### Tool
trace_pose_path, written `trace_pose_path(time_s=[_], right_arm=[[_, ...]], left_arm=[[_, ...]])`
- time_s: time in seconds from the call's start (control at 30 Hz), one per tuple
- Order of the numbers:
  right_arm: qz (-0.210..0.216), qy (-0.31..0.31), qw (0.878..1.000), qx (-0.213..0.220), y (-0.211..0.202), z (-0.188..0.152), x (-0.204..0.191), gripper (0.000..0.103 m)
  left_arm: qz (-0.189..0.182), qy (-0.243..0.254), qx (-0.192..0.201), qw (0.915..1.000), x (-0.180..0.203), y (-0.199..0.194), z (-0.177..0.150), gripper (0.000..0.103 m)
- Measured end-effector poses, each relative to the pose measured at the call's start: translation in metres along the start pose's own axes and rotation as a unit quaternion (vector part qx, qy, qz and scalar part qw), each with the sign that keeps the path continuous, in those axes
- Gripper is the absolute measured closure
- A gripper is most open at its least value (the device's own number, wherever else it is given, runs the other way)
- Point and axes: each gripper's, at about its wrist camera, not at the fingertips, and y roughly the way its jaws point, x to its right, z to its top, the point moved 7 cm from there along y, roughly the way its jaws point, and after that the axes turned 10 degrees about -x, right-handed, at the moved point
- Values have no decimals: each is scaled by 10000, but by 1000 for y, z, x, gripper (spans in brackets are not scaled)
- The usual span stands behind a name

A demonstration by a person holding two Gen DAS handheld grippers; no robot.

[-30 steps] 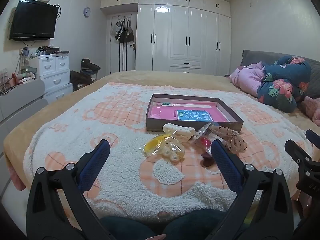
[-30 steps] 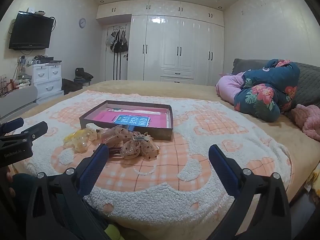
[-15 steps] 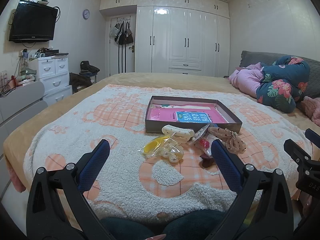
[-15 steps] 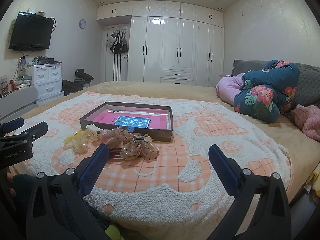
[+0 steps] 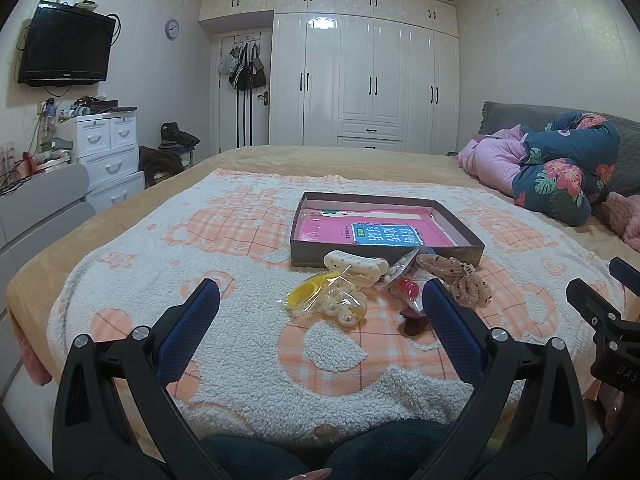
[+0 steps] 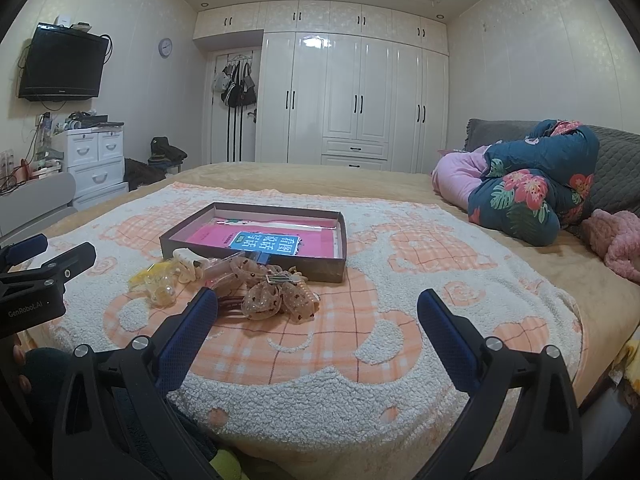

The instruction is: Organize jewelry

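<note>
From the left wrist view, the left tongs hang wide open with nothing between their blue pads, low over the fleece blanket spread on the bed. The jewelry lies in a loose heap straight ahead of them and a little to the right of centre: a yellow piece in a clear packet and a cluster of pearl beads sit nearest, a white hair claw lies behind with its long axis running left to right, and a speckled bow clip rests just beyond the right pad. The open shallow box, lined in pink, stands directly behind the heap, its near wall touching or almost touching the claw; which cannot be told. The right tongs show at the right edge, beside the heap. From the right wrist view, the right tongs are likewise spread wide and empty, but the heap lies ahead and to their left: the bow clip sits just beyond the left pad, and the box stands behind it. The left tongs show at the left edge. Judging from both views, the pearl and yellow pieces fall more squarely in front of the left tongs, the bow clip closer to the right ones, and either pick ends with a short carry forward into the box.
</note>
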Motion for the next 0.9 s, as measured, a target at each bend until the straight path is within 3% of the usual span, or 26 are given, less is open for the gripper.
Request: trace_pose_path(time_s=[0.9], right_arm=[[44, -25, 10000, -20, 2, -2, -3, 6]], left_arm=[[3, 1, 12, 10000, 0, 0, 0, 11]])
